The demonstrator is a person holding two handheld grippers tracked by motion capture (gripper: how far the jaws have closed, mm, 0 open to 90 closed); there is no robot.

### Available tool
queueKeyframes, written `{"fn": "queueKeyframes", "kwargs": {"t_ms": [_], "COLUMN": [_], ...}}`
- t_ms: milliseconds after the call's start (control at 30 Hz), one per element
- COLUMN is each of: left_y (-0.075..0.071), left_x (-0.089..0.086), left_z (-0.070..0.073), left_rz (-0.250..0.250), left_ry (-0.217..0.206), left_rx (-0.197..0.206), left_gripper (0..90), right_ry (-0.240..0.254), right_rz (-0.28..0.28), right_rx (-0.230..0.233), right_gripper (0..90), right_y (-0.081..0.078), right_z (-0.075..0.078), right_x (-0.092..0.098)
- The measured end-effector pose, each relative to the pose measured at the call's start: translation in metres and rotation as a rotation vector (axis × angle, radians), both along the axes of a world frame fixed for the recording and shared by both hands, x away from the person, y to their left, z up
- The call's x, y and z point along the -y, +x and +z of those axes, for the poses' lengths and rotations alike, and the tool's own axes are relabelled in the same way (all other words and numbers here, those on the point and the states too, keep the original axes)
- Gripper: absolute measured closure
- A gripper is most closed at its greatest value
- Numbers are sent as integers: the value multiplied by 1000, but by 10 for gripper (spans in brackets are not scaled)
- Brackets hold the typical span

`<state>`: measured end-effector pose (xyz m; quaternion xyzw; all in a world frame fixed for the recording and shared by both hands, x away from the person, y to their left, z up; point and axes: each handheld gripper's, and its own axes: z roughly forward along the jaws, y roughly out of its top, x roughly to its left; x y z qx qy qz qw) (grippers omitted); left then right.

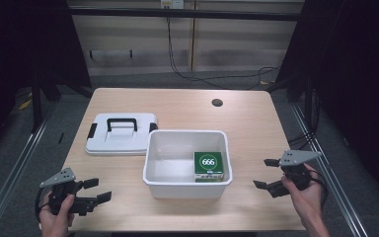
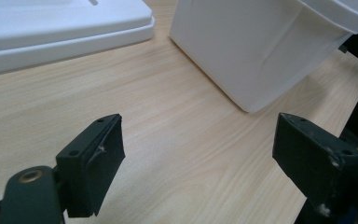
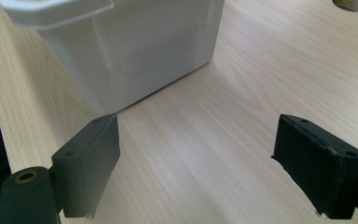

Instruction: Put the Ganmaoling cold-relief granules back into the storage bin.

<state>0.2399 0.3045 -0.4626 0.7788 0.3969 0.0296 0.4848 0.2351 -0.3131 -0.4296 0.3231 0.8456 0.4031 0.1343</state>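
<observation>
- The wooden table point(image 1: 177, 106) spreads out in front of me, with a small dark round hole point(image 1: 217, 102) near its far edge.
- The white bin point(image 1: 186, 187) stands at the table's middle, between my two grippers and apart from both; from each gripper view its wall rises ahead of my jaws, and its top is cut off there.
- The white lid point(image 1: 121, 134), black handle up, lies flat just beside the bin's far-left corner; in the left gripper view I catch just its rim.
- The green box point(image 1: 208, 166) marked 666 lies inside the bin, in its near right corner; the bin's front wall hides its lower edge.
- My left gripper point(image 1: 97, 189) hovers near the table's front-left corner, jaws spread wide, holding nothing.
- My right gripper point(image 1: 265, 174) sits right of the bin, jaws likewise wide apart and empty.
</observation>
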Motion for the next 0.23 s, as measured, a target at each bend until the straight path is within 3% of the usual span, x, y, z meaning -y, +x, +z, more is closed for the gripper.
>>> {"fn": "queueKeyframes", "kwargs": {"t_ms": [233], "left_y": [-1], "left_x": [0], "left_z": [1], "left_rz": [0], "left_ry": [-7], "left_rx": [6], "left_gripper": [165], "right_ry": [33], "right_rz": [-63], "right_rx": [-18], "right_gripper": [132], "right_y": [-5], "right_z": [-20], "right_x": [12]}}
